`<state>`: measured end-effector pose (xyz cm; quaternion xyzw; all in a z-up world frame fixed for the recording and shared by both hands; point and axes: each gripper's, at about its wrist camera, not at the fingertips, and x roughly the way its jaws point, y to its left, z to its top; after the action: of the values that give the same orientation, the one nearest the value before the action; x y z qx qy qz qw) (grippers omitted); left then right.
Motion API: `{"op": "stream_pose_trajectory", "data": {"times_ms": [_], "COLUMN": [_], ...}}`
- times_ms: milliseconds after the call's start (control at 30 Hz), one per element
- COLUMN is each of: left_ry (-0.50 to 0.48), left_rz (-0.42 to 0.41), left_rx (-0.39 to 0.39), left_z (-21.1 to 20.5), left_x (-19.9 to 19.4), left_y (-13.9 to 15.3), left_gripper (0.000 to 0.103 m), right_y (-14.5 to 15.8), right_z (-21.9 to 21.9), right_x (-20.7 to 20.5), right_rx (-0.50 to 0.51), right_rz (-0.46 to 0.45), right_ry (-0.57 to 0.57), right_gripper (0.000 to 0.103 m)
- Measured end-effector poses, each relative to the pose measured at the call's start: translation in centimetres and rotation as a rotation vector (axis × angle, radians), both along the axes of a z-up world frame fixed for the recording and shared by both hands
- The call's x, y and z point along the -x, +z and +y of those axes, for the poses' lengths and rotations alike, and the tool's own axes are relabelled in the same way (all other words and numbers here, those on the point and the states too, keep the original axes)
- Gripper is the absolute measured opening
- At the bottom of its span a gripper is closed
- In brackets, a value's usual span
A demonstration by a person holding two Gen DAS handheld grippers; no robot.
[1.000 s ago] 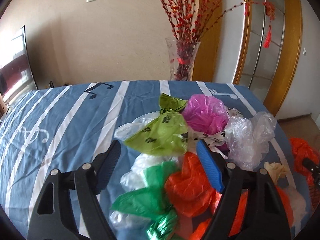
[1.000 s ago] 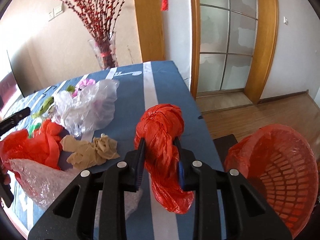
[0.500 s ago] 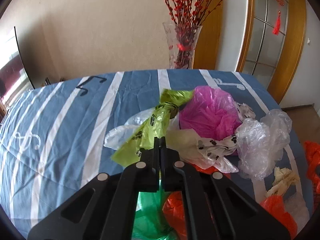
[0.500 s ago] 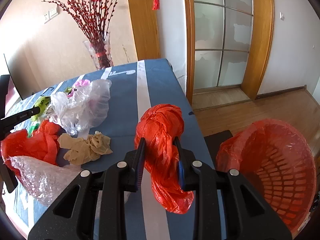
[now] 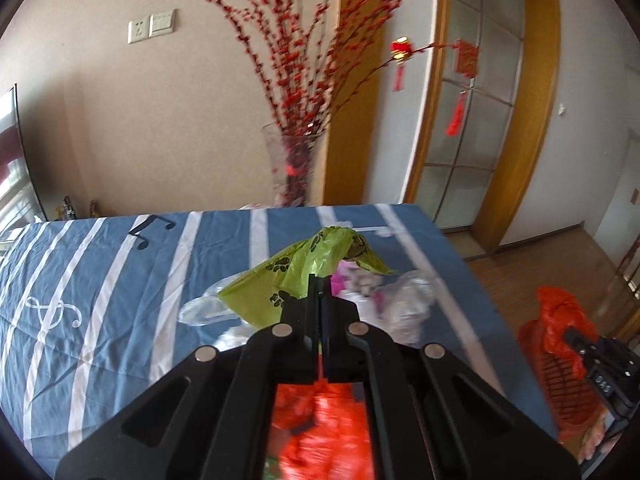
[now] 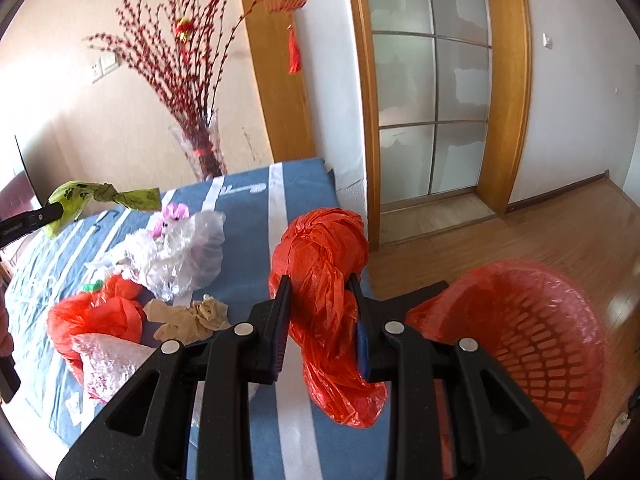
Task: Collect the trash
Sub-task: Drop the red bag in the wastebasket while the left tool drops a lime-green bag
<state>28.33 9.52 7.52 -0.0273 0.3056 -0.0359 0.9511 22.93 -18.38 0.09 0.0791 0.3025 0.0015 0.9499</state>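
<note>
Both tongs hold plastic bags above the striped desk.

The left tongs [image 5: 320, 280] are pinched tight on a green bag [image 5: 296, 276] with paw prints, lifted clear of the pile. The right tongs [image 6: 322, 312] clamp a crumpled red bag [image 6: 324, 264] near the desk [image 5: 100, 280] edge, beside the red basket [image 6: 536, 340] on the floor. A clear bag [image 6: 180, 260] and other scraps lie on the desk.
</note>
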Motion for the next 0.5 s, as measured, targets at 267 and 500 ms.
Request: {"op": "stream_pose_trajectory", "data": {"times_ms": [267,500], "left_ry": [-0.164,-0.315], "left_rz": [-0.019,0.005], "left_rx": [0.054,0.089], "left_z": [-7.6,-15.0], "left_x": [2.6,4.5], "left_y": [2.1,1.0], "left_gripper": [0.002,0.002], "right_y": [1.6,1.9], "right_z": [-4.2,-8.5], "right_x": [2.6,5.1], "right_rx": [0.005,0.0], "right_rz": [-0.035,-0.049], "right_ry": [-0.073,-0.154], "right_gripper": [0.028,0.028]}}
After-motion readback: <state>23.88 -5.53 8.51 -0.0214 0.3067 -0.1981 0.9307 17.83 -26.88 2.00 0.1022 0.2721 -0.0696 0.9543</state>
